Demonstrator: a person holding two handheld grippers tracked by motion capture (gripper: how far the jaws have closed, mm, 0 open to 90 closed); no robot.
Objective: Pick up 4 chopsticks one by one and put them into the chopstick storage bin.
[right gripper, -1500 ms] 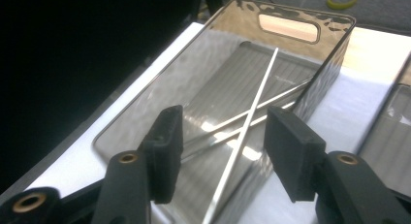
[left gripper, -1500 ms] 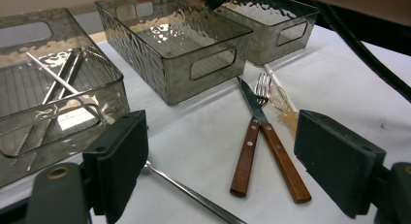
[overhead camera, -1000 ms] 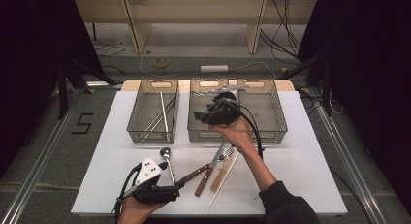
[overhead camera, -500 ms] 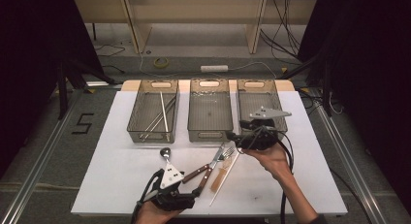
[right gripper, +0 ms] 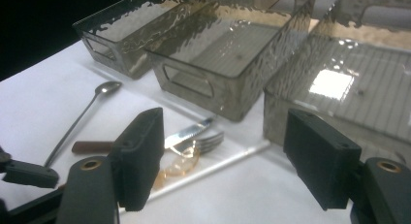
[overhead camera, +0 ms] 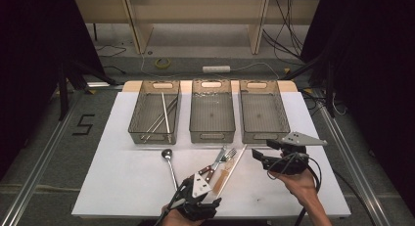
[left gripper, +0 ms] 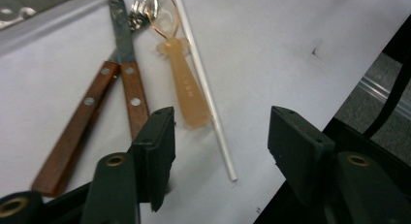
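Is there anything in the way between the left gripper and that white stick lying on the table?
Nothing visible. The left gripper hangs open just above the near end of the white stick, with bare table between the jaws. The amber spoon lies alongside, touching it.

amber plastic spoon (left gripper: pixel 186 90) lies flat beside white chopstick (left gripper: pixel 208 95).

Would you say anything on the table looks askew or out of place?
Nothing is damaged or spilled. The knife, fork, amber spoon and white stick lie overlapping in a loose heap.
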